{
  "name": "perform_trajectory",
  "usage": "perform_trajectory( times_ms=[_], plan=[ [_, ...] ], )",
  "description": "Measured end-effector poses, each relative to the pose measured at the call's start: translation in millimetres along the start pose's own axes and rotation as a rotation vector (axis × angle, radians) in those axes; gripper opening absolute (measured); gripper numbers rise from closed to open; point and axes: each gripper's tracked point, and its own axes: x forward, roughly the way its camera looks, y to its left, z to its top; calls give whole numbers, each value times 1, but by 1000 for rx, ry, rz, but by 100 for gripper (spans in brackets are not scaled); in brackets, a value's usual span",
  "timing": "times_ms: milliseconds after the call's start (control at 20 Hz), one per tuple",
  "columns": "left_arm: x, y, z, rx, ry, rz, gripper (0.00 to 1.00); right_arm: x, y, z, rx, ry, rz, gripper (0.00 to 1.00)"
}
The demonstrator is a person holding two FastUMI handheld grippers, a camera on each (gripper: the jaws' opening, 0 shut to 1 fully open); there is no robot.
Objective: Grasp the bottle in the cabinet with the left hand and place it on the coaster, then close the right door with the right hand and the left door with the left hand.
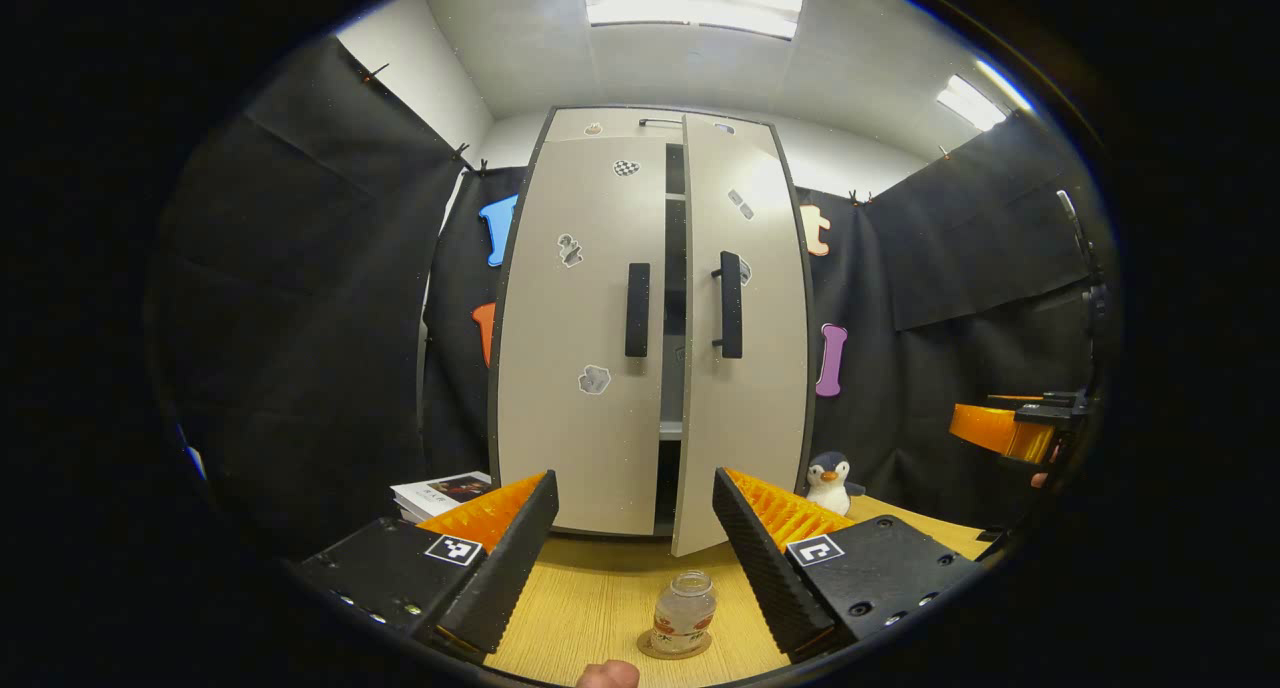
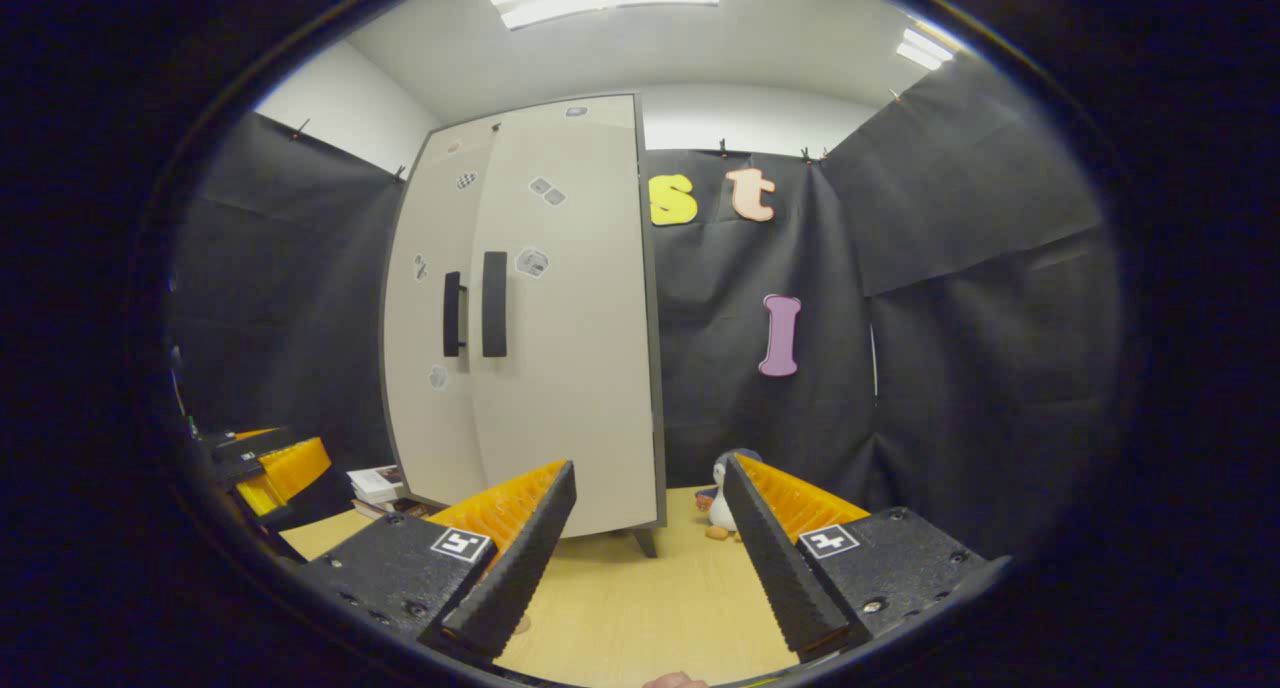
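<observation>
1. Clear glass, the bottle [image 1: 685, 611] stands upright on the coaster [image 1: 674, 649], mouth up, on the table [image 1: 590, 598].
2. It sits low between the left gripper's [image 1: 632, 558] spread fingers, touching neither.
3. Behind it the cabinet [image 1: 650, 328] has its left door [image 1: 580, 328] nearly closed and its right door [image 1: 745, 338] ajar.
4. The right gripper [image 2: 648, 553] is held with fingers apart, empty, near the penguin [image 2: 722, 498].

The pale wood-grain tabletop [image 1: 600, 598] looks smooth and matt. On it a clear glass bottle [image 1: 684, 613] gleams on a round cork-like coaster [image 1: 650, 650]. The tall beige cabinet [image 1: 570, 318] has smooth satin doors with matt black handles [image 1: 637, 309]. A plush penguin [image 1: 828, 482] looks soft; wrinkled black cloth [image 1: 300, 348] hangs matt.
</observation>
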Motion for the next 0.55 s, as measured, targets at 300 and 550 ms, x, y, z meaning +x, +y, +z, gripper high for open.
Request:
perform_trajectory(
  times_ms=[300, 550],
  plan=[
    [-2, 2, 1, 7, 8, 9, 95, 3, 6, 0, 24, 12, 29, 97],
    [-1, 1, 2, -17, 2, 10, 95, -1, 10, 5, 6, 10, 40, 97]
  ],
)
